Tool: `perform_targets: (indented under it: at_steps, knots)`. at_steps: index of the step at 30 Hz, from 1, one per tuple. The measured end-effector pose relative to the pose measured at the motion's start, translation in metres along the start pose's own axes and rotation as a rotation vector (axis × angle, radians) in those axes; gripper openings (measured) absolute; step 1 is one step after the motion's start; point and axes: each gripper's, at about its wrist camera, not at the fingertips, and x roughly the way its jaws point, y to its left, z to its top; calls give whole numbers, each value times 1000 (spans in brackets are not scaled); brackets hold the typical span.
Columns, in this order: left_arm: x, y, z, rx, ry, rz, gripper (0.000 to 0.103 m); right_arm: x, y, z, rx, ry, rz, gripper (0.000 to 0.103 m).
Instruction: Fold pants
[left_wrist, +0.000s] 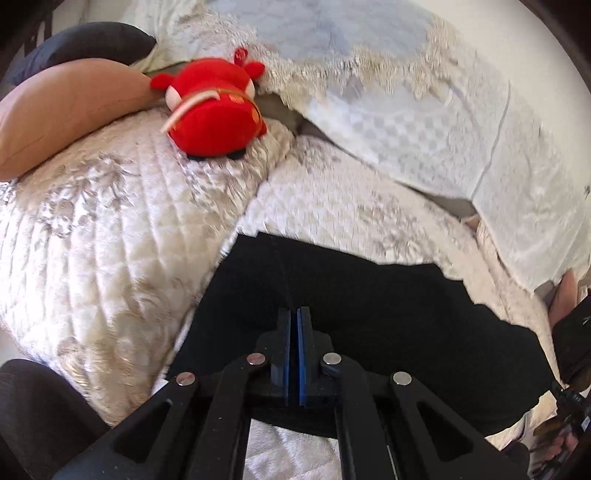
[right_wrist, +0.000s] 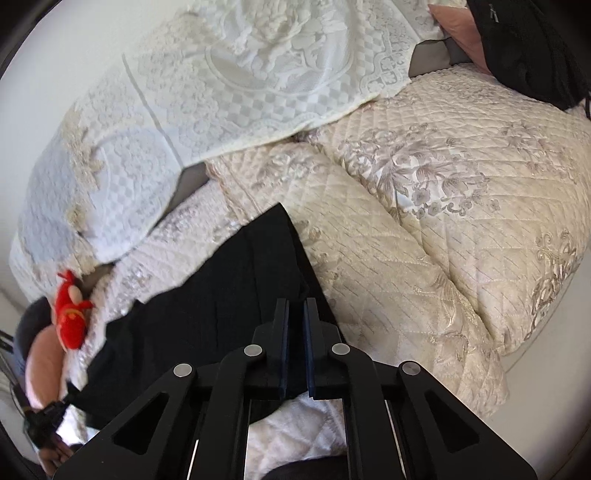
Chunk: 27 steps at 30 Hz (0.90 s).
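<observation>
The black pants (right_wrist: 229, 295) lay stretched between both tools, each probably pinching the cloth; no writing showed

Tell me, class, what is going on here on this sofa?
A person is folding black pants on a quilted sofa cover. The left hand-held gripper and the right hand-held gripper are both shut on the near edge of the fabric. A red plush toy lies further back.

Black pants (left_wrist: 369, 314) spread on quilted cushions
</observation>
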Motion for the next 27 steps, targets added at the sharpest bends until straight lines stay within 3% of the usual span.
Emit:
perform_targets:
  at_steps: [3,7,12,17,21,23,24,26,27]
  knots:
    - [-1,8,-5,-4,5,-4,4,2,-1,-10,-12,23,-33,6]
    - [17,23,-21,-40,75,8,4,13,-21,-23,72,72,-46,6]
    - [1,18,-21,-5,31,-13,4,-8,-5,-14,17,28,-35,6]
    - [17,29,-36,-38,95,1,5,22,-22,-24,24,112,-124,8]
    - [2,43,-29,-55,62,42,8,12,-11,-20,-48,97,-212,9]
    - [-6,59,-23,-91,53,53,10,0,-6,-15,-84,59,-255,19]
    - [-11,68,-19,-107,40,60,12,-8,-2,-13,-102,26,-264,21]
    - [-17,77,-10,-120,12,51,35,-15,6,-10,-131,-5,-259,21]
    - [-17,79,-4,-120,-2,32,40,-16,14,-10,-148,-14,-241,21]
